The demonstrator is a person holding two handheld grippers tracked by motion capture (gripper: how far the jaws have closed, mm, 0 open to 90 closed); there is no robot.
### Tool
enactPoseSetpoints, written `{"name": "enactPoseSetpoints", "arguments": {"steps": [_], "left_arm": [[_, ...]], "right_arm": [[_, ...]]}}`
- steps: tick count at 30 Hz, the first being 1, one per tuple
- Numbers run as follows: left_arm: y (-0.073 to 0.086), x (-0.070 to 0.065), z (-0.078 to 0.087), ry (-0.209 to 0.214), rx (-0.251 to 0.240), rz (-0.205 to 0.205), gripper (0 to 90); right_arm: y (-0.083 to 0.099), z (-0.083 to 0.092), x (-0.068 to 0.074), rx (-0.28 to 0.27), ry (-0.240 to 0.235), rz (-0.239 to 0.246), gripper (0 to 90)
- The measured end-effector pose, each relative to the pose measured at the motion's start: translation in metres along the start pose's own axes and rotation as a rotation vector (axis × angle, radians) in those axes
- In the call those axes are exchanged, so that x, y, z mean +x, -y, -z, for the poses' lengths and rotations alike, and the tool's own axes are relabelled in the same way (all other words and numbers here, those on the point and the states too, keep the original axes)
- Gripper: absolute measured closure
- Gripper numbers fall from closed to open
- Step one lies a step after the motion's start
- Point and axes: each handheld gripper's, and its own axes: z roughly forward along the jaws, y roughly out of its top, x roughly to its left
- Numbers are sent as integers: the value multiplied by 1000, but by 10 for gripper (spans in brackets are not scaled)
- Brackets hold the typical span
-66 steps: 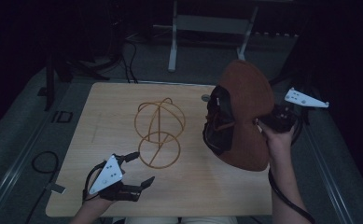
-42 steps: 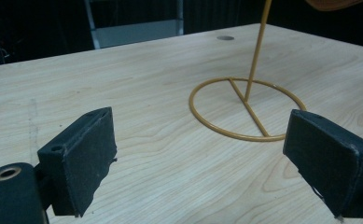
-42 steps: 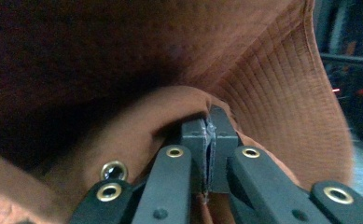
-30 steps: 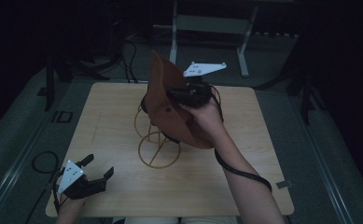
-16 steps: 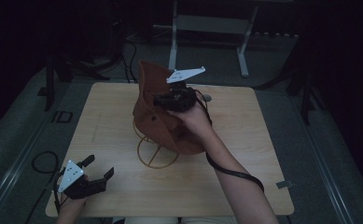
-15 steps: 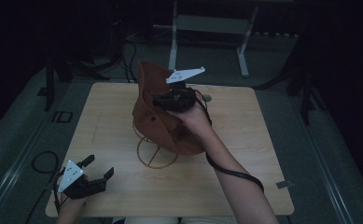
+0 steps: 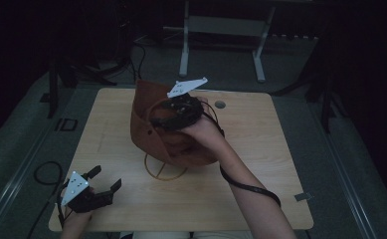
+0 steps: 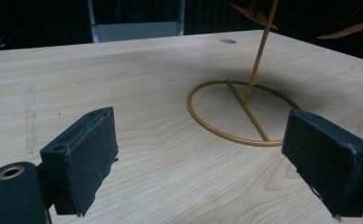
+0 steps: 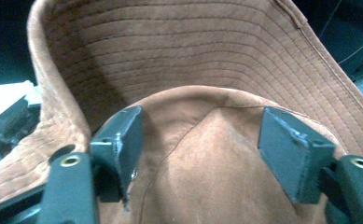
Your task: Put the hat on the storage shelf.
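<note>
Wood-grain table [image 7: 260,164] spans the middle of the high view, pale and rectangular, with a small round hole [image 7: 220,104] near its far edge and dark floor all around it. Next in size is the brown hat [image 7: 146,124], a soft stitched-brim hat held up over the middle of the table, draped over the top of a thin yellow wire stand [image 7: 164,172]. That stand's round base ring rests flat on the tabletop, and in the left gripper view its upright rod [image 8: 261,51] rises from the ring's cross bar toward the hat's brim above.

The right gripper [image 7: 178,110] sits against the hat, the person's right hand [image 7: 203,132] wrapped around it. In the right gripper view its jaws stand apart on either side of the hat's crown [image 9: 207,154], the fabric bulging between them and touching the left pad [image 9: 123,144]; whether they actually pinch the cloth, I cannot tell.

The left gripper [image 7: 99,185] rests low at the near left corner of the table, well apart from the stand, jaws spread wide with nothing between them.
</note>
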Motion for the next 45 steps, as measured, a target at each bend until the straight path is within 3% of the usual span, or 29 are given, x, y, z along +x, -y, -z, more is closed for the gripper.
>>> {"name": "enactPoseSetpoints", "arguments": {"steps": [4,12,17,21,23,31,45], "left_arm": [[0,0,0,0,-1,4,110],[1,0,-1,-2,0,6,110],[1,0,-1,-5,3,3,110],[1,-1,-2,-8,4,0,110],[2,-1,-2,-7,8,0,110],[2,-2,-4,-6,16,-8,110],[4,-4,-5,-3,24,-18,110]], "right_arm": [[2,9,0,-9,-8,7,207],[15,33,-7,-71,-22,-36,141],[27,48,-14,-114,13,-79,139],[41,58,-19,-145,52,-75,136],[51,62,-24,-146,51,-99,141],[83,80,-38,-121,103,-116,140],[142,99,-49,-107,159,-178,141]]}}
